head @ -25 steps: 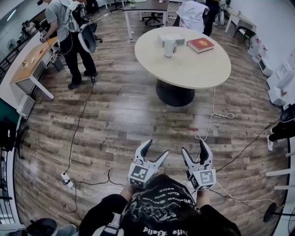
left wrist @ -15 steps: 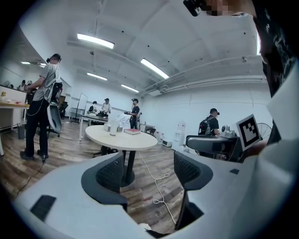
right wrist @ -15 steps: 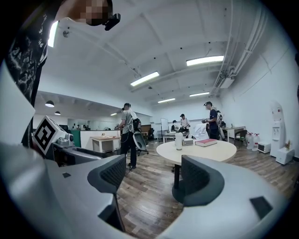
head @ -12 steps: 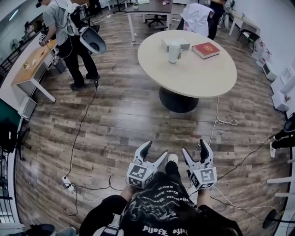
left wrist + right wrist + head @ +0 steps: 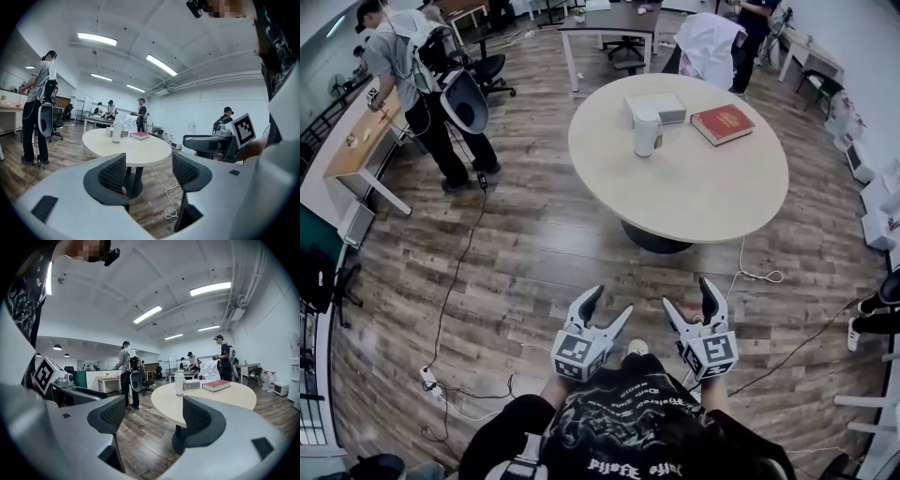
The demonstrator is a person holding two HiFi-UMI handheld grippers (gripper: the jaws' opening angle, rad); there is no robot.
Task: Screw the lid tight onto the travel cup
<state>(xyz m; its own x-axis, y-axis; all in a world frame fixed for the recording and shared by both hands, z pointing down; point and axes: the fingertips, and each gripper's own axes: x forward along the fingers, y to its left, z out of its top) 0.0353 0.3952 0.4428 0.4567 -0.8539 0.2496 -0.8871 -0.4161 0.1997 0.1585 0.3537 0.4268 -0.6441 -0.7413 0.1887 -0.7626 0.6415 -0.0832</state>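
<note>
Left claw (image 5: 610, 302) hung in front of the person's chest, over the wooden floor (image 5: 525, 244), its jaws closing with nothing between them (only floorboards and the worktop's dark pedestal (image 5: 654, 239) showed through the gap in the left gripper view). Just beside it, at about the same height, the right claw (image 5: 687, 298) stood with its jaws wide apart and empty, both claws pointing toward the round worktop (image 5: 694, 187) and well apart from it. On the far part of that worktop stood the travel cup (image 5: 647, 133), white and upright; whether its lid sat tight was too small to tell. A pale box (image 5: 657, 106) lay just behind the cup, and a red book (image 5: 721, 123) lay to the right of both, apart from the cup. A white cable (image 5: 750, 274) looped on the floor near the pedestal, on the right side. Farther off to the left, a person in a grey shirt (image 5: 403, 56) stood at a wooden desk (image 5: 356, 141) with gear slung on the back, and more people stood past the worktop by a dark table (image 5: 609, 19) at the back of the room.
</note>
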